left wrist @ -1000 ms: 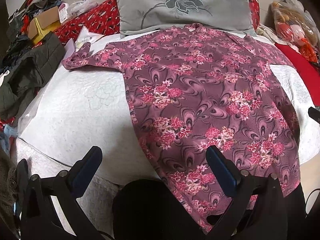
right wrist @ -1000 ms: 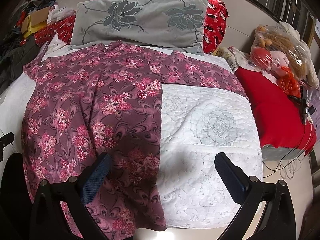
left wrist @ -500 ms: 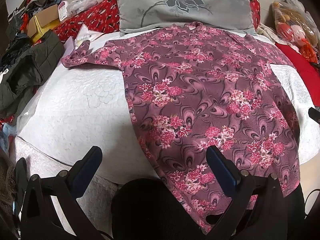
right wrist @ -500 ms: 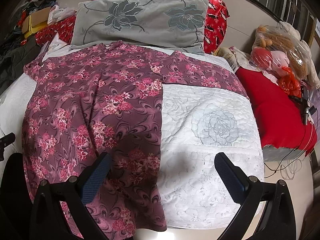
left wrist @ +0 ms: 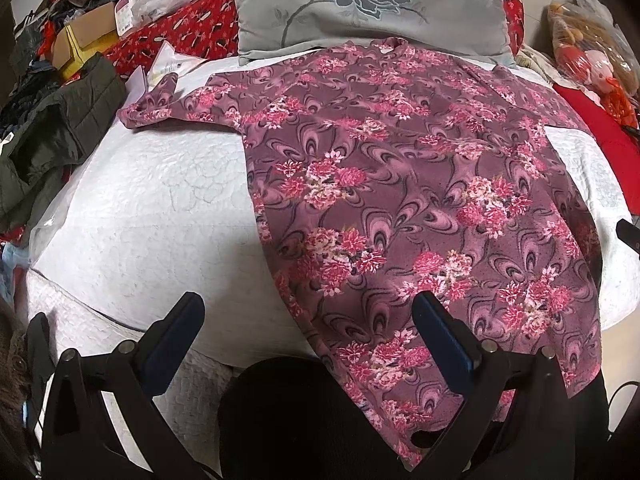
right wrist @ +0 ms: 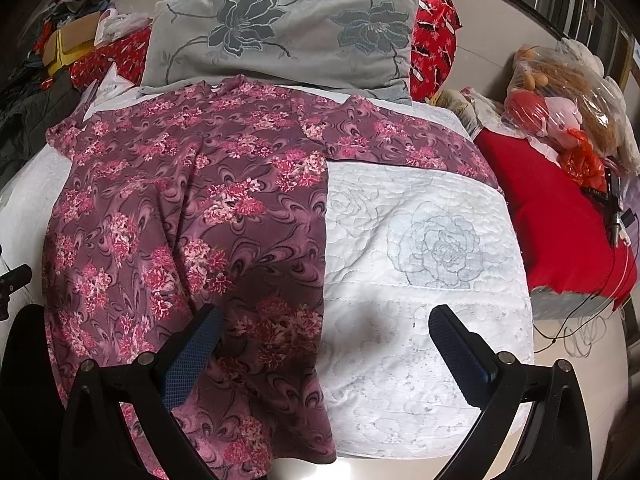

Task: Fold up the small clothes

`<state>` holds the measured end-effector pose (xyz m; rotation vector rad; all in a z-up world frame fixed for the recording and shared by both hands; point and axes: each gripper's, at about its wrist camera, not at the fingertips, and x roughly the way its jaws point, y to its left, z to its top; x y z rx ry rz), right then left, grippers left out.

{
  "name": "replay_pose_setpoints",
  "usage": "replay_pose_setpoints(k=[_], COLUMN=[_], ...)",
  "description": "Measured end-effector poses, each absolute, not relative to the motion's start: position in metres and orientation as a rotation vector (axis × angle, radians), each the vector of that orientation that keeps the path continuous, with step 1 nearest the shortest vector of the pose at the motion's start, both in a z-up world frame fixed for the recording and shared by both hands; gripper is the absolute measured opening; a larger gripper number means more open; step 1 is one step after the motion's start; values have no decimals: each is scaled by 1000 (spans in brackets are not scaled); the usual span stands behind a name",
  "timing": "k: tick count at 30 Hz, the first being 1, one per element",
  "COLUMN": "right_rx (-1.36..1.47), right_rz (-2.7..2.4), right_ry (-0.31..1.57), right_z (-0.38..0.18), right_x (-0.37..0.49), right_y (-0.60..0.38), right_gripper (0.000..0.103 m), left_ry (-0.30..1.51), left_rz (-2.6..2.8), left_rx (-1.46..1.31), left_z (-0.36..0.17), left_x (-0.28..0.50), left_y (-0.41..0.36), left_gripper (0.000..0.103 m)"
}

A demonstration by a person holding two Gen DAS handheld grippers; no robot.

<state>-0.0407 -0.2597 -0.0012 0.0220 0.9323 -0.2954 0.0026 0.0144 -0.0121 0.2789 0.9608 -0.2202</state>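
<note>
Item: blouse, purple with pink flowers, laid flat and unfolded on a white quilt. The collar is set against a grey pillow; the long axis runs from the pillow down to the near edge of the quilt, over which the hem is draped. One sleeve is spread out to the left of the body, the other sleeve to the right.

Left gripper: held above the hem, jaws spread wide, nothing held; its right finger is seen over the cloth, its left finger over bare quilt.

Right gripper: held above the blouse's right side edge, jaws likewise spread and empty; the left finger is seen over cloth, the right over quilt.

Relation: the blouse lies ahead of both grippers, lengthwise away from them. Each gripper is judged nearer to its own side's sleeve and hem corner. No fold is made yet.

Surroundings: a dark jacket left of the quilt; a red cushion and bagged soft toys to the right.
</note>
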Motion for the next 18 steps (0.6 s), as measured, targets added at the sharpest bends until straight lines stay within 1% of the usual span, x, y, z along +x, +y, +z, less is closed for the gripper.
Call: replay_pose_setpoints(k=[13, 18], right_rx=[44, 111], right_rz=[-294, -306], right_ry=[951, 974], right_z=[-10, -19], right_x=[-35, -32], right_y=[-265, -283], right_gripper=[102, 102], left_ry=[993, 1080], left_rz=[-218, -195], left_rx=[269, 144], left_z=[-17, -21], left_x=[10, 32], left_y=[14, 39], left_gripper=[103, 103])
